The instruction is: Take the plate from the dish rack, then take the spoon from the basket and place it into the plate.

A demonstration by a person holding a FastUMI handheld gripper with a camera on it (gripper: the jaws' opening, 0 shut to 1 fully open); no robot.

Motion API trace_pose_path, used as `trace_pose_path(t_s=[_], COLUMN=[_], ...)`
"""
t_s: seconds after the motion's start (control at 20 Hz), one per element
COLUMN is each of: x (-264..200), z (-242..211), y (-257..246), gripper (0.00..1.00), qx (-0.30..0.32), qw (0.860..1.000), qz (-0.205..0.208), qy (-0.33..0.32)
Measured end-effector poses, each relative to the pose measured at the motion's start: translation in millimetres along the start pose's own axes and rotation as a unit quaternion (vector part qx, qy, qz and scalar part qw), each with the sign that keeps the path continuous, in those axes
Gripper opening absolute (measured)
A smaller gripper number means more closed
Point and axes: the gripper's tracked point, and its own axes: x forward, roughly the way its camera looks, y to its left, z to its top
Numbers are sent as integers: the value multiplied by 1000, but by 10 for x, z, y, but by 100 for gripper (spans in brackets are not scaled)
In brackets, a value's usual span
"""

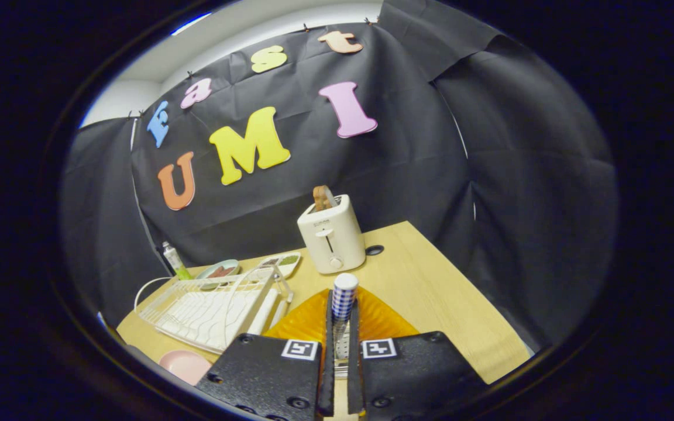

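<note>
I have the gripper [341, 327] held above the wooden table [430, 292], tilted down over the orange basket [381, 318]. Its fingers are drawn narrow and clamp the spoon [344, 298] by its blue-checked handle, which stands upright between them. The pink plate [185, 365] lies on the table in front of the white dish rack [214, 307]. Beyond them stands a white toaster [331, 234].
</note>
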Motion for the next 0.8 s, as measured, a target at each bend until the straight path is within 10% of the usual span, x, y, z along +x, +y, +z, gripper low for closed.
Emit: trace_pose_path(t_s=[0.8], x=[-1265], z=[706], y=[850], gripper=[8], qx=[4], qw=[991], qz=[-55], qy=[-124])
